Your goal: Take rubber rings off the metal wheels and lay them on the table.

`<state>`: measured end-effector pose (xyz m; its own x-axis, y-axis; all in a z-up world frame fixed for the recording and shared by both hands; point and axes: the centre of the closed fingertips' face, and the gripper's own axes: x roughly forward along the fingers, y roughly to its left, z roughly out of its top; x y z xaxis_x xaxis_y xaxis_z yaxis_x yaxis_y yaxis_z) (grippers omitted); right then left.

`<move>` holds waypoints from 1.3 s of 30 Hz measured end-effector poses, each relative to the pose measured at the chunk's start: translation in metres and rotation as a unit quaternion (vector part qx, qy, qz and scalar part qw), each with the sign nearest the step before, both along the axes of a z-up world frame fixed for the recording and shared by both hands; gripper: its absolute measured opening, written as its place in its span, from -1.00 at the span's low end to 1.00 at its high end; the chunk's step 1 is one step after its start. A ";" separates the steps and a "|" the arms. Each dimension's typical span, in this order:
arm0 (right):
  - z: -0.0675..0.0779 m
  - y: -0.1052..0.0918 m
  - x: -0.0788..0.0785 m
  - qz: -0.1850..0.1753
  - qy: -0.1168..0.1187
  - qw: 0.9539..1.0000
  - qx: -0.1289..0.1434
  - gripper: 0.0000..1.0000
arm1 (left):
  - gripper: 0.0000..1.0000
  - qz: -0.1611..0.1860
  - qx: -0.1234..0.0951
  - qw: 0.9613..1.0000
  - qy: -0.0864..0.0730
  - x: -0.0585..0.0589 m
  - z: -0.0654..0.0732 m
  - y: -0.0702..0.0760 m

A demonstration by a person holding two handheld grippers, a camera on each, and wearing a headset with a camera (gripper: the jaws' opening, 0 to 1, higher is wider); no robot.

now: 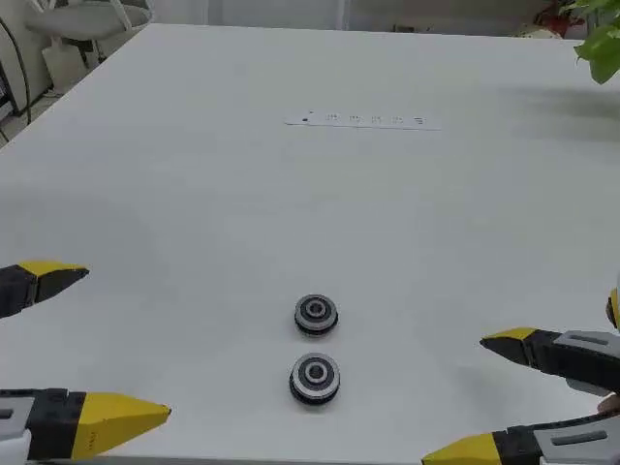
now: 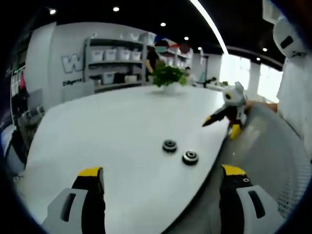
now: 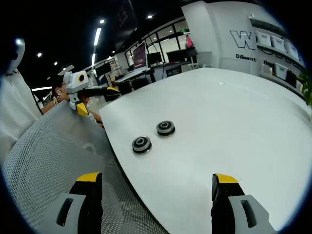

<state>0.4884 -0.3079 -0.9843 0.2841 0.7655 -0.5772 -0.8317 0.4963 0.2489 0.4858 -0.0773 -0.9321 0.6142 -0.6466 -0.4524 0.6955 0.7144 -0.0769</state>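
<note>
Metal wheels (image 1: pixel 316 315) were flanked on the white table (image 1: pixel 242 194) by the left gripper (image 1: pixel 128 343) and right gripper (image 1: pixel 455 397), both with jaws spread wide.

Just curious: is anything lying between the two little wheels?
Nothing: the head view shows bare table between the near wheel and the far wheel.

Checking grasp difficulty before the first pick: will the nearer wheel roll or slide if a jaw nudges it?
The nearer wheel lies flat on the table, so it probably won't roll. Its metal hub suggests it is stiff and heavy for its size. The smooth white top may let it slide rather than tip.
</note>
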 end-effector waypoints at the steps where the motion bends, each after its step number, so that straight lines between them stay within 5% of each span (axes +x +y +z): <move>1: 0.000 0.000 0.000 0.000 0.000 1.000 0.000 0.81 | 1.00 0.000 0.000 1.000 0.000 0.000 0.000 0.000; 19: -0.001 -0.002 -0.002 -0.003 -0.005 1.000 -0.002 0.80 | 1.00 0.014 -0.002 1.000 0.007 -0.002 -0.003 0.005; 26: -0.001 -0.003 -0.002 -0.001 -0.008 1.000 -0.005 0.80 | 1.00 0.013 0.001 1.000 0.002 -0.002 -0.002 0.004; 31: 0.000 -0.004 -0.002 -0.002 -0.009 1.000 -0.003 0.80 | 0.99 0.010 -0.007 1.000 -0.015 -0.001 0.004 0.001; 39: 0.003 -0.001 -0.001 0.000 -0.017 1.000 0.008 0.81 | 1.00 0.006 0.000 1.000 -0.008 -0.002 0.001 0.000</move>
